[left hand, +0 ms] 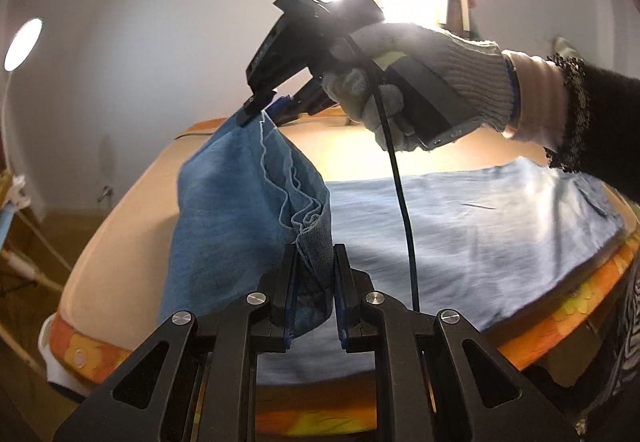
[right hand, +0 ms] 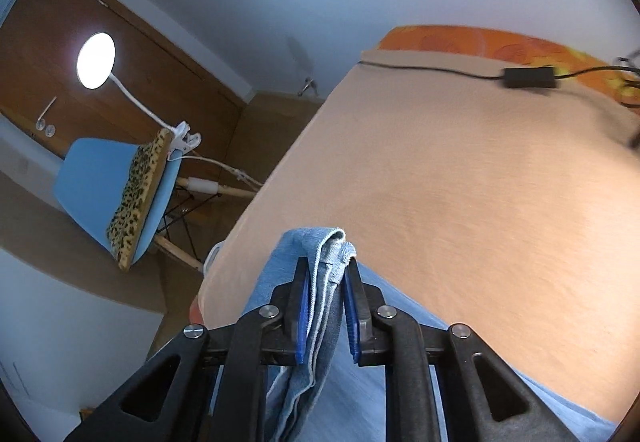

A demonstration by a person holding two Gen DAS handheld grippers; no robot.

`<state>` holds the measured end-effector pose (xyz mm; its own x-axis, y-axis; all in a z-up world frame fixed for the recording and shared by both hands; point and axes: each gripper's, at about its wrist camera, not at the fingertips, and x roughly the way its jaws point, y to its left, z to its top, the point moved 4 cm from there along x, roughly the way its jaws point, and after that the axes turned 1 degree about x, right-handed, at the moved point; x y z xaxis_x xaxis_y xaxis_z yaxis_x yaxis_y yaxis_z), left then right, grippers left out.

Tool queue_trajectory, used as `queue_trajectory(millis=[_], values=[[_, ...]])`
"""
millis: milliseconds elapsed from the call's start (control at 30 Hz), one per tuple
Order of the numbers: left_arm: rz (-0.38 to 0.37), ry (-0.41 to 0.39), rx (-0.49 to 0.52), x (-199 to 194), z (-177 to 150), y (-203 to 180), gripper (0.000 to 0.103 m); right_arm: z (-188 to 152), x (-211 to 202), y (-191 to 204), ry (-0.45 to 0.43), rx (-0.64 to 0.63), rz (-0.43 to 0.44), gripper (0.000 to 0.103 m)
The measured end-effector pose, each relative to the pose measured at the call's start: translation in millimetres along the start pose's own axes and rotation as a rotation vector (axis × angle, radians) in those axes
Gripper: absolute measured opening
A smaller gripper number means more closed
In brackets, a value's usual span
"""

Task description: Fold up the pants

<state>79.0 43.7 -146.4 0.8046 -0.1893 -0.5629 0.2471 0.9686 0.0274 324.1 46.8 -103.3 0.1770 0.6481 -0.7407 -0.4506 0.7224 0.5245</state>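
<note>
Left wrist view: pants, light blue denim, lie spread across the beige-covered table, running from centre to right. Their left end is raised off the surface between two grips. Left gripper is clenched on one hem corner at the near side; right gripper, held by a gloved hand, pinches the far corner. Right wrist view confirms bunched hem layers pressed between the blue pads. Judgement: first fold is begun but not laid; the lifted end has yet to be carried right and set down, then smoothed, with any further folds remaining.
</note>
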Motion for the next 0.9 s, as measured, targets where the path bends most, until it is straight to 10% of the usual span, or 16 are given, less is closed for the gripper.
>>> queue_trajectory(millis=[900], values=[[-0.315, 0.001, 0.334, 13.3, 25.6, -221.1, 0.014, -108.2, -196.5, -169.9, -0.169, 0.232, -0.178, 0.013]])
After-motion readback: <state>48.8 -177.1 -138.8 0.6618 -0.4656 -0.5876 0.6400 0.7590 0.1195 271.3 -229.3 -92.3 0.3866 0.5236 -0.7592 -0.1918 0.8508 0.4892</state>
